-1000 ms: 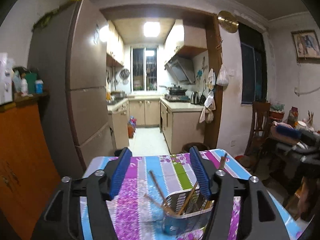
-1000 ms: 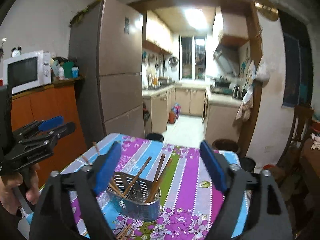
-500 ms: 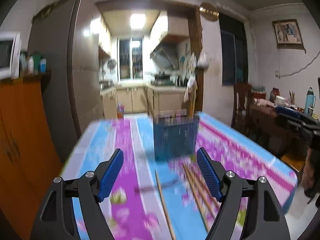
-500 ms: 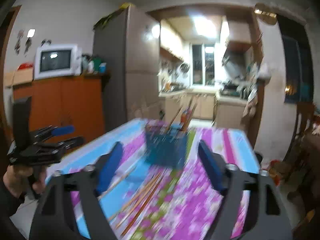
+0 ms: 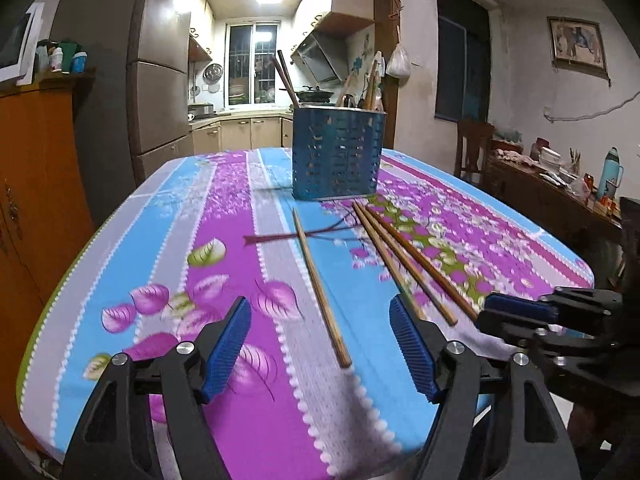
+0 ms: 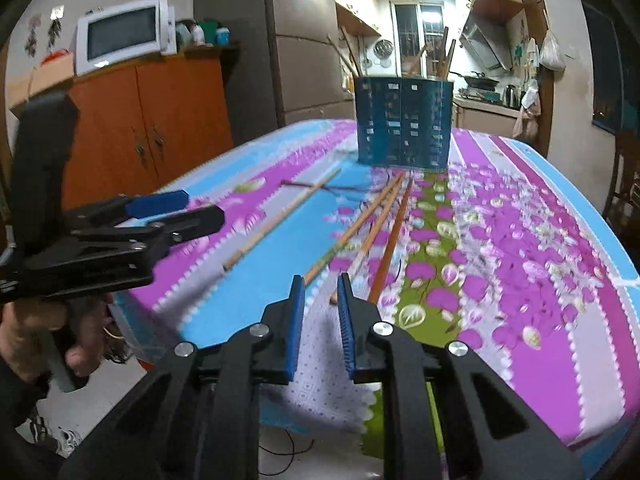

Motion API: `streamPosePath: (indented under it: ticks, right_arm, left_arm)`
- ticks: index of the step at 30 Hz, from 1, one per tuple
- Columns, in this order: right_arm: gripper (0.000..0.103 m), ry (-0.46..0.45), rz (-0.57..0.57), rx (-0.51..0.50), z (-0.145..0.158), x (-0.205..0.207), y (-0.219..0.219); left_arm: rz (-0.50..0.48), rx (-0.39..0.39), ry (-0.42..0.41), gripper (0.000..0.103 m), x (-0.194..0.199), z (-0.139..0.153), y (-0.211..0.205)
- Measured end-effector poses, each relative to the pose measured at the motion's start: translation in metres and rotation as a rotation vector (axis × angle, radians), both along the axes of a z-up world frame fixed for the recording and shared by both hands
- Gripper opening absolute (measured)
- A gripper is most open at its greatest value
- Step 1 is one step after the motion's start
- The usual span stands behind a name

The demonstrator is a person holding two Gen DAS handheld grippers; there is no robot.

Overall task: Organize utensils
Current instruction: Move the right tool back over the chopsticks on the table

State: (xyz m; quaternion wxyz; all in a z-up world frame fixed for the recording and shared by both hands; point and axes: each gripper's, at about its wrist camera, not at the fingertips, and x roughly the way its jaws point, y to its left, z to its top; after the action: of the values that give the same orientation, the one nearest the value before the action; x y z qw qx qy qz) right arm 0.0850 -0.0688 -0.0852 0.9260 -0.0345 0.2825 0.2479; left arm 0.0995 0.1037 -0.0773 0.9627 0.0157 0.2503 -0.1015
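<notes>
A blue perforated utensil holder (image 5: 338,154) stands upright on the flowered tablecloth (image 5: 224,240), with several chopsticks standing in it. It also shows in the right wrist view (image 6: 404,122). A single chopstick (image 5: 320,288) lies in front of it, and three more chopsticks (image 5: 404,260) lie to its right. My left gripper (image 5: 320,344) is open and empty, low at the table's near edge, around the single chopstick's near end. My right gripper (image 6: 318,320) is narrowly open and empty, just short of the near ends of the three chopsticks (image 6: 372,224).
An orange cabinet (image 6: 148,128) with a microwave (image 6: 124,36) stands left of the table. A refrigerator (image 5: 160,92) and the kitchen doorway lie behind. A chair (image 5: 472,148) and a cluttered sideboard (image 5: 560,184) are at the right.
Both grippers have dropped from above the holder to table level at the near edge. The right gripper's jaws have narrowed from wide open to a small gap.
</notes>
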Motion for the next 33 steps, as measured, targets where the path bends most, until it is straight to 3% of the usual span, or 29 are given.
streamPosePath:
  ticks: [19, 25, 33]
  right_arm:
    - [0.009, -0.015, -0.158, -0.063, -0.021, 0.022, 0.014]
    - [0.007, -0.008, -0.176, -0.037, -0.021, 0.023, 0.012]
    - [0.005, -0.018, -0.183, -0.026, -0.022, 0.023, 0.013]
  left_arm:
    - [-0.070, -0.061, -0.005, 0.071, -0.004, -0.020, 0.009]
    - [-0.099, -0.068, 0.017, 0.052, 0.001, -0.028, 0.001]
    - [-0.101, -0.032, 0.005, 0.041, 0.005, -0.039, -0.014]
